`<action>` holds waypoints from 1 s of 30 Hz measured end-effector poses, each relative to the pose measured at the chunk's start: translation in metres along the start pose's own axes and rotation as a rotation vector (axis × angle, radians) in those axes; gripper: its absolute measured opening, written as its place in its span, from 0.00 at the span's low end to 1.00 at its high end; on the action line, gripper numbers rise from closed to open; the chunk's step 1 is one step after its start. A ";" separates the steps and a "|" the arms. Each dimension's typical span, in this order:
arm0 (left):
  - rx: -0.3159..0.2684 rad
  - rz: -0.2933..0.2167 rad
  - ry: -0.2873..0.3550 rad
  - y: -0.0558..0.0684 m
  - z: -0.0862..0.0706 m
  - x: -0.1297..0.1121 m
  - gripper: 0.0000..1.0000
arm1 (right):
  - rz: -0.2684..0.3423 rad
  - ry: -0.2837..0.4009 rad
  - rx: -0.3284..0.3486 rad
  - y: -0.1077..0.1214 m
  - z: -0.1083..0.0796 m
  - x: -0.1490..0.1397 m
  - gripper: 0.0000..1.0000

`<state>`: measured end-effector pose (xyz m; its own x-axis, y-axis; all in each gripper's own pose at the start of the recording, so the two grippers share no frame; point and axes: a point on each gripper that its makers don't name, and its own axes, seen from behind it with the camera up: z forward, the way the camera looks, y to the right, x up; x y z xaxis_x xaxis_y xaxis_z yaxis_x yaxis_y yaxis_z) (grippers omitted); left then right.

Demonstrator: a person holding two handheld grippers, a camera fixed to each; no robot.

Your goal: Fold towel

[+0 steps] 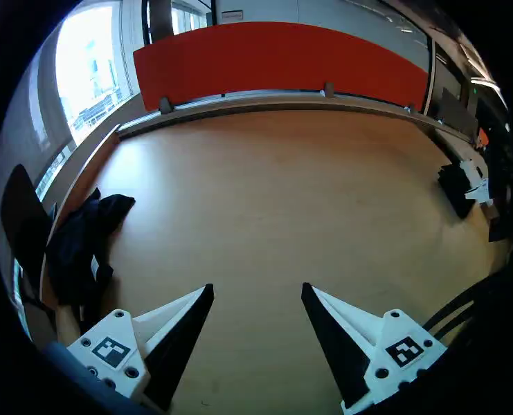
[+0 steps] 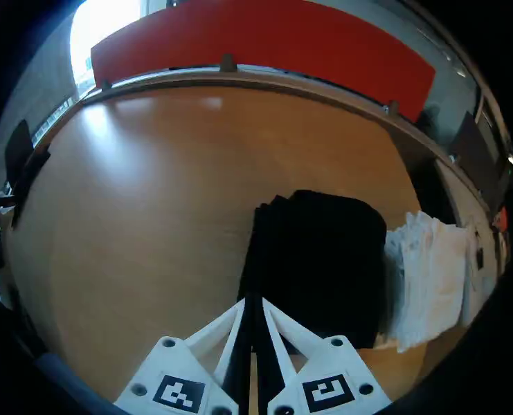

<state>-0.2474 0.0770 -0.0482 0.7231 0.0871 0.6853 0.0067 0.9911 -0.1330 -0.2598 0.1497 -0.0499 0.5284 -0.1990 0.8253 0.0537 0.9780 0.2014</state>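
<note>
Spotter: Towel first. Where does it lie from your hand-held grippers?

Operator: In the right gripper view the black towel (image 2: 318, 263) lies flat on the desk (image 2: 138, 207), straight ahead of my right hand-held gripper (image 2: 253, 303) and a little to its right. Its long axis runs away from me, near edge to far edge. The left side shows stacked layers, so I judge it is already folded at least once.

Spotter: And that gripper's state?

Operator: Its fingers are brought together with almost no gap, and the tips sit at the towel's near-left corner. I can't tell whether cloth is pinched between them, because the inner faces are as dark as the towel.

Spotter: The other one?

Operator: My left hand-held gripper (image 1: 257, 294) is spread wide and holds nothing, with bare desk ahead of it. In its view a dark pile (image 1: 453, 185) sits far off toward the right edge, which I take to be the same towel. So the right hand is much the nearer.

Spotter: Anything crowding it?

Operator: A pile of white cloth (image 2: 429, 277) lies just beside the towel's right edge, perhaps touching it. A dark garment (image 1: 83, 242) is well apart, off to the left. Any next fold should, I think, carry the near-left corner along the long axis, away from the white cloth.
</note>
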 end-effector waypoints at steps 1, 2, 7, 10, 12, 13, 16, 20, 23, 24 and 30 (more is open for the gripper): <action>0.000 0.000 0.001 0.000 0.000 0.000 0.94 | -0.004 -0.002 0.004 -0.001 -0.001 -0.001 0.09; -0.001 -0.001 0.001 0.000 0.000 0.001 0.94 | -0.007 -0.004 0.009 -0.002 -0.002 -0.002 0.08; -0.002 -0.004 0.003 0.001 0.000 0.001 0.94 | -0.026 -0.021 0.037 -0.009 -0.009 -0.010 0.08; -0.003 -0.003 0.003 0.001 0.000 0.001 0.94 | -0.038 -0.034 0.042 -0.010 -0.010 -0.016 0.08; -0.003 -0.002 0.004 0.001 0.000 0.001 0.94 | -0.041 -0.039 0.040 -0.010 -0.011 -0.017 0.08; -0.003 -0.002 0.004 0.001 0.000 0.001 0.94 | -0.040 -0.039 0.038 -0.009 -0.011 -0.017 0.07; -0.003 -0.001 0.004 0.001 0.000 0.001 0.94 | -0.031 -0.033 0.037 -0.008 -0.011 -0.015 0.07; -0.002 -0.004 0.004 0.000 0.000 0.001 0.94 | -0.015 -0.018 0.040 -0.008 -0.012 -0.013 0.22; 0.000 -0.006 0.005 -0.001 0.000 0.002 0.94 | -0.006 0.005 0.038 -0.008 -0.015 -0.010 0.50; 0.000 -0.006 0.005 -0.001 0.000 0.002 0.94 | -0.001 0.013 0.036 -0.008 -0.016 -0.009 0.61; 0.001 -0.007 0.009 -0.002 0.001 0.006 0.94 | 0.034 0.042 0.027 -0.006 -0.023 -0.008 0.96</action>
<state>-0.2440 0.0753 -0.0428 0.7295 0.0787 0.6794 0.0116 0.9918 -0.1274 -0.2447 0.1464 -0.0695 0.5651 -0.1621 0.8090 0.0122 0.9820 0.1882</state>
